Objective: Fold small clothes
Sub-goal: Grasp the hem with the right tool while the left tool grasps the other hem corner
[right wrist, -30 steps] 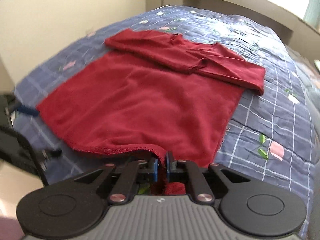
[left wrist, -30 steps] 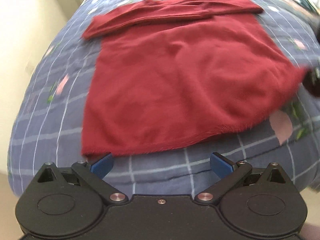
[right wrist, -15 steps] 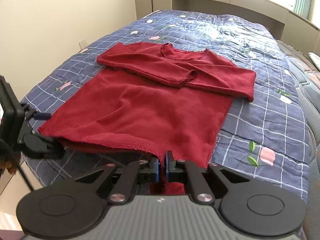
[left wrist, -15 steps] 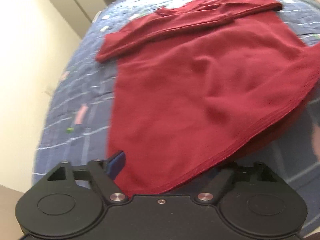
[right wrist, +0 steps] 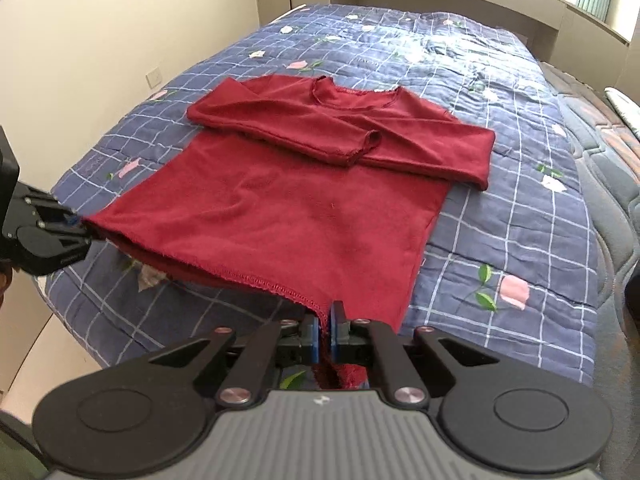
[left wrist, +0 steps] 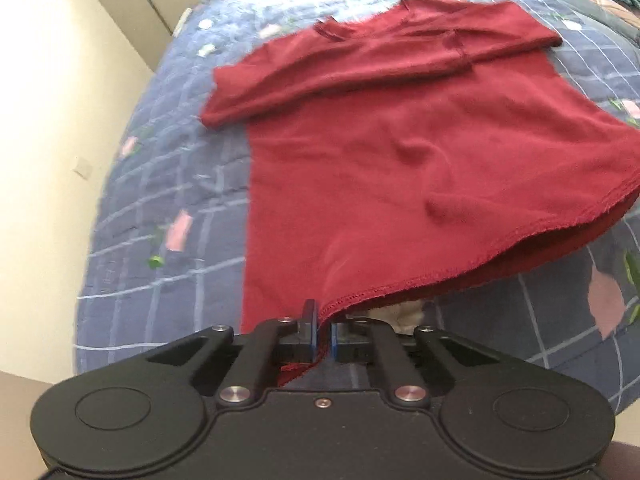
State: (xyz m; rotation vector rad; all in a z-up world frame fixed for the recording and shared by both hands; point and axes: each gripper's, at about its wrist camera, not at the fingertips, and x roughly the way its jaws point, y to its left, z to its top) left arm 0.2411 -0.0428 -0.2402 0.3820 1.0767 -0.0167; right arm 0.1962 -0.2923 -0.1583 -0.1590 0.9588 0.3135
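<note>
Pinching the shirt [right wrist: 304,208] hem at both near corners, left gripper [left wrist: 323,338] and right gripper [right wrist: 324,336] jaws clamped; lying lengthwise on the bed [right wrist: 520,216], collar straight ahead, awaiting the forward fold.

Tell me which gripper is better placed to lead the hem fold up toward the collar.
Neither: left gripper and right gripper each pinch a hem corner of the dark red long-sleeved knit top, so they should probably lift together.

No legible text, label, brand or number — anywhere in view.
</note>
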